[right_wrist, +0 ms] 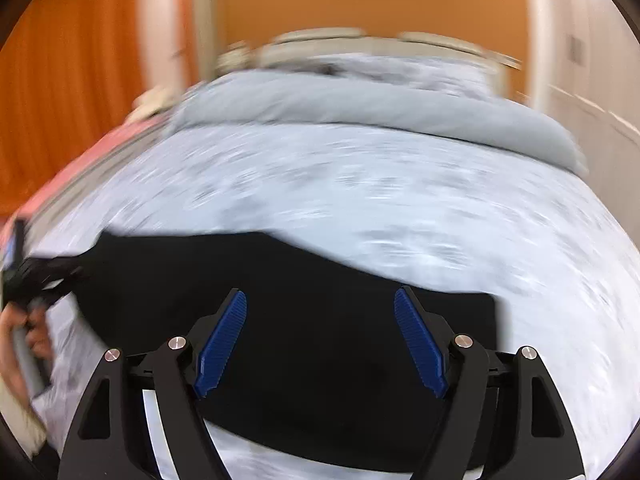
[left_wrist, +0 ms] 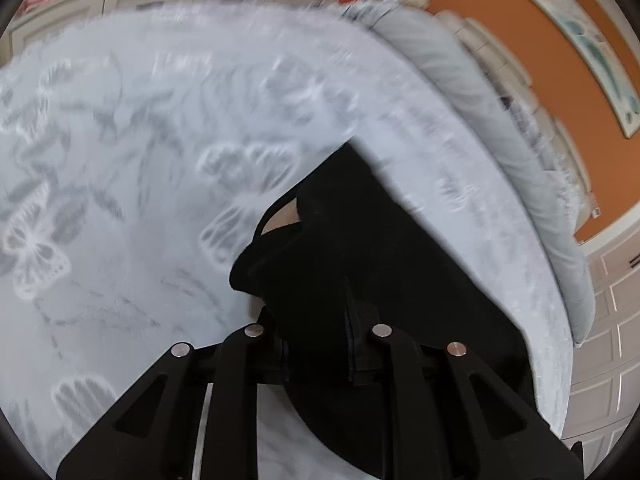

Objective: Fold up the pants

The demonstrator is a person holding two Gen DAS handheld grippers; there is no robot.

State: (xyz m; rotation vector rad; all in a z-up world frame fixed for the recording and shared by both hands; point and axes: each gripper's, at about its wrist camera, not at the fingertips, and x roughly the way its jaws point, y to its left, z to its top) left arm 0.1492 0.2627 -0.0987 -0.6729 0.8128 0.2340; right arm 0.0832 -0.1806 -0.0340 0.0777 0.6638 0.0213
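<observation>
Black pants (right_wrist: 304,280) lie across a pale blue bedspread (right_wrist: 400,184) printed with butterflies. In the left wrist view my left gripper (left_wrist: 320,320) is shut on a bunched edge of the black pants (left_wrist: 360,248), and the dark cloth hides its pads. The fabric rises in a fold toward the gripper. In the right wrist view my right gripper (right_wrist: 320,300) stands open over the flat pants, its blue ribbed pads (right_wrist: 222,344) wide apart with nothing pressed between them. At that view's left edge a hand (right_wrist: 24,332) holds the left gripper (right_wrist: 44,276) at the pants' end.
A rolled grey duvet (right_wrist: 360,108) lies across the bed's far end before a cream headboard (right_wrist: 380,46). Orange walls and an orange curtain (right_wrist: 80,72) stand behind. White panelled cupboards (left_wrist: 608,320) run along the bed's right side. Both views are motion-blurred.
</observation>
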